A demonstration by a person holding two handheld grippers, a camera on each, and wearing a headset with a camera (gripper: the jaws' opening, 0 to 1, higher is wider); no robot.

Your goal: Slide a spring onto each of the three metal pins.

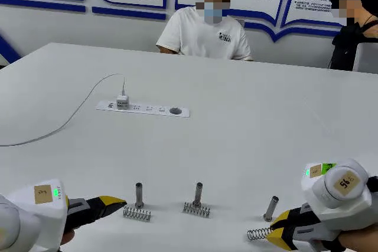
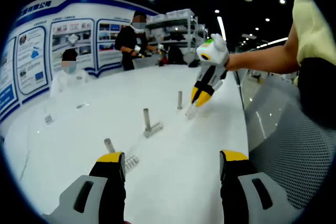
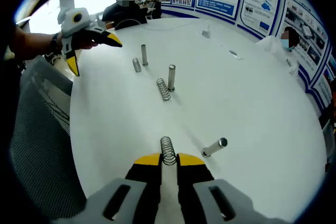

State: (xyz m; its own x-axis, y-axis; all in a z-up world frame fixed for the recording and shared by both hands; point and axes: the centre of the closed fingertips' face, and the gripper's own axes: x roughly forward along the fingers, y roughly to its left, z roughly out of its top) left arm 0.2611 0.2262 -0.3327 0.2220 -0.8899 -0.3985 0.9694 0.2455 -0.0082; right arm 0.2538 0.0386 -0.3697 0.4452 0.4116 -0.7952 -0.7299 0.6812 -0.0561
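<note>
Three metal pins stand in a row near the table's front edge: the left pin (image 1: 139, 195), the middle pin (image 1: 198, 193) and the right pin (image 1: 271, 208), which leans. A spring (image 1: 137, 213) lies in front of the left pin and another spring (image 1: 196, 209) in front of the middle pin. My right gripper (image 1: 276, 235) is shut on one end of the third spring (image 1: 258, 234), which lies low on the table just left of the leaning pin (image 3: 214, 146). My left gripper (image 2: 170, 163) is open and holds nothing, just left of the left pin (image 2: 109, 145) and its spring (image 2: 131, 162).
A white power strip (image 1: 143, 109) with a plugged charger and cable lies mid-table. A person in a white shirt (image 1: 204, 30) sits at the far side, another person (image 1: 354, 28) at the far right. A mesh chair (image 2: 294, 145) is by the near table edge.
</note>
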